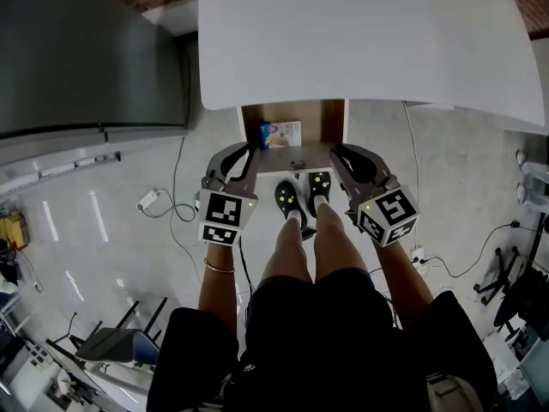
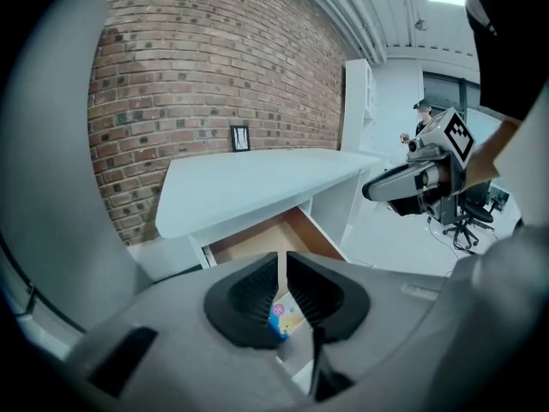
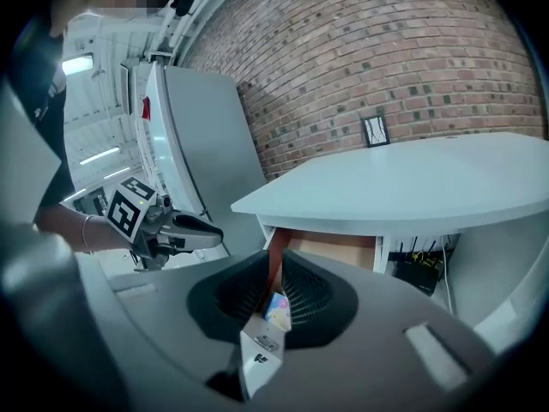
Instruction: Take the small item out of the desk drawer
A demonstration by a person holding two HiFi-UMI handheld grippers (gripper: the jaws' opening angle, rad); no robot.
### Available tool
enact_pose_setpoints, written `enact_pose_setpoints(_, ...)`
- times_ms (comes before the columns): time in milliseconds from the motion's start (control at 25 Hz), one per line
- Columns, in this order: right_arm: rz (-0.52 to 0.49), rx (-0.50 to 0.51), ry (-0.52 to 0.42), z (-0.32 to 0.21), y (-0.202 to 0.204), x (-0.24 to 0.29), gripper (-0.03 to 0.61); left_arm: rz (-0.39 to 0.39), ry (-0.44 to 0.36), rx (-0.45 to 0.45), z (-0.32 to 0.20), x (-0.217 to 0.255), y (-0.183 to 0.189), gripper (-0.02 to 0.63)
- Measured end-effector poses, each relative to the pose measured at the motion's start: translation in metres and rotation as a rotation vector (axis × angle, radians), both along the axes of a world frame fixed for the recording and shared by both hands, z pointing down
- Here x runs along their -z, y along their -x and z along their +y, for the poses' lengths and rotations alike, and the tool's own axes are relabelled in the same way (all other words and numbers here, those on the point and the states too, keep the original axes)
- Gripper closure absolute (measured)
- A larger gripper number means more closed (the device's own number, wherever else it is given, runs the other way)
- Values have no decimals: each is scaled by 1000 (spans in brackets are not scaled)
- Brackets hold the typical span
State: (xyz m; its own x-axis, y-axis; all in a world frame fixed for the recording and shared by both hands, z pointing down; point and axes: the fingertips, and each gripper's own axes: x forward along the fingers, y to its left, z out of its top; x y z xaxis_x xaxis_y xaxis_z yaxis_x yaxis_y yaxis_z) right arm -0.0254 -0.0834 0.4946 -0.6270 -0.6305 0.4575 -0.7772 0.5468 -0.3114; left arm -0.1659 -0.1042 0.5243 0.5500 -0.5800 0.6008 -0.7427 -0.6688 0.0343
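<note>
- Left gripper (image 1: 250, 150) and right gripper (image 1: 337, 151) were slightly parted, empty.
- Small packet (image 1: 281, 133), perhaps wipes, lay in the drawer (image 1: 296, 158); narrow jaws might shove it farther.

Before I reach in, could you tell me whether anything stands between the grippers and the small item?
Nothing visible does. The small item lies uncovered in the open drawer, clear of the desk top's edge. The left gripper and right gripper hang above the drawer's front, jaws slightly apart, with open sight of the item.
</note>
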Motion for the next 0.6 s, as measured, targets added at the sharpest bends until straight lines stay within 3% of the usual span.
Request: enact_pose_setpoints(600, -48, -13, 70, -7, -6, -58, 537, -116, 95, -71, -22, -98, -31, 546)
